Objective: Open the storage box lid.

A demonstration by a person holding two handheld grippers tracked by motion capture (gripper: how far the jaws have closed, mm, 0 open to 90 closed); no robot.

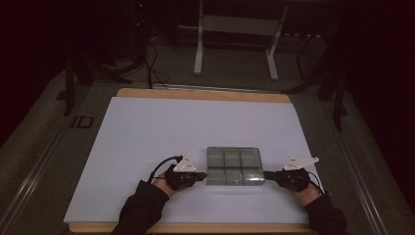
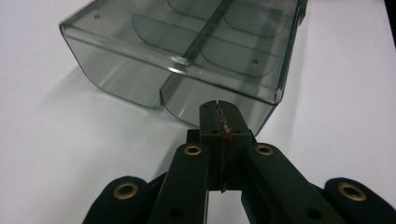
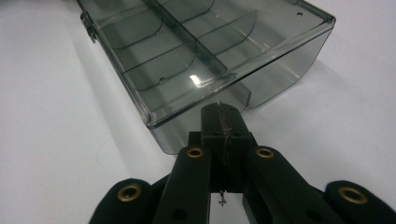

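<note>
- While both hands rest low on the white counter [image 1: 147, 132], a smoky clear plastic box [image 1: 234, 166] with a grid of compartments lies flat near the counter's front edge, between the two tools.
- On the person's left, the left tool [image 1: 202, 175] points at the box's left side, its tip at or just short of the wall near the front corner; a grey three-cornered plate sits on top and a black cable loops behind it.
- From the left tool's own camera, the left tool [image 2: 218, 106] has its jaws clenched together with nothing between them, the tip right at the box [image 2: 187, 51], below the lip of its lid; I cannot tell whether it touches.
- On the other side, the right tool [image 1: 268, 175] points at the box's right side near the front corner.
- From its own camera, the right tool [image 3: 221, 110] is likewise clenched on nothing, its tip just under the edge of the box [image 3: 205, 56].
- Dark sleeves [image 1: 142, 208] cover both forearms.
- Beyond the counter, a white metal frame [image 1: 235, 39] stands on the dim floor.
</note>
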